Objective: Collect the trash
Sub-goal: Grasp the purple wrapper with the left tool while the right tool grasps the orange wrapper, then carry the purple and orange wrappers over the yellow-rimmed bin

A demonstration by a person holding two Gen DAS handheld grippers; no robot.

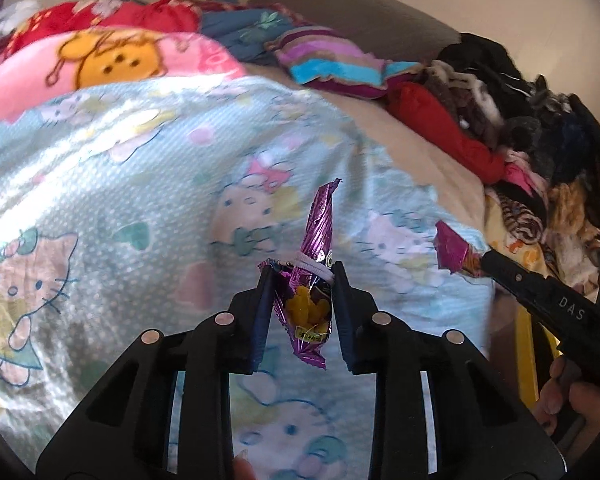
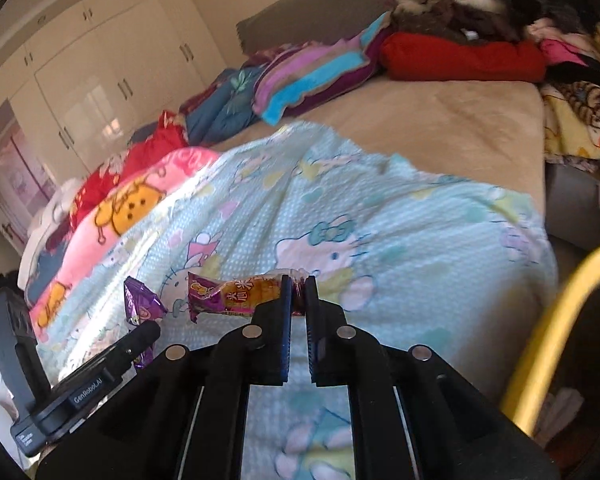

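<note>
A purple snack wrapper (image 1: pixel 314 280) with yellow pieces inside hangs clamped between the left gripper's (image 1: pixel 300 276) fingers, above a pale blue cartoon-cat blanket (image 1: pixel 120 184) on a bed. The right gripper (image 2: pixel 298 284) has its fingers pinched on the end of a second snack packet (image 2: pixel 232 294), held sideways. Folded clothes (image 2: pixel 460 60) are piled along the bed's far side.

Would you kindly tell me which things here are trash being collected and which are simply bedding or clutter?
Trash for the job:
- shiny purple foil snack wrapper, in the left gripper
- purple-and-orange plastic snack packet, in the right gripper

Just lying about:
- pale blue cartoon-cat quilt
- red folded cushion
- striped fleece blanket
</note>
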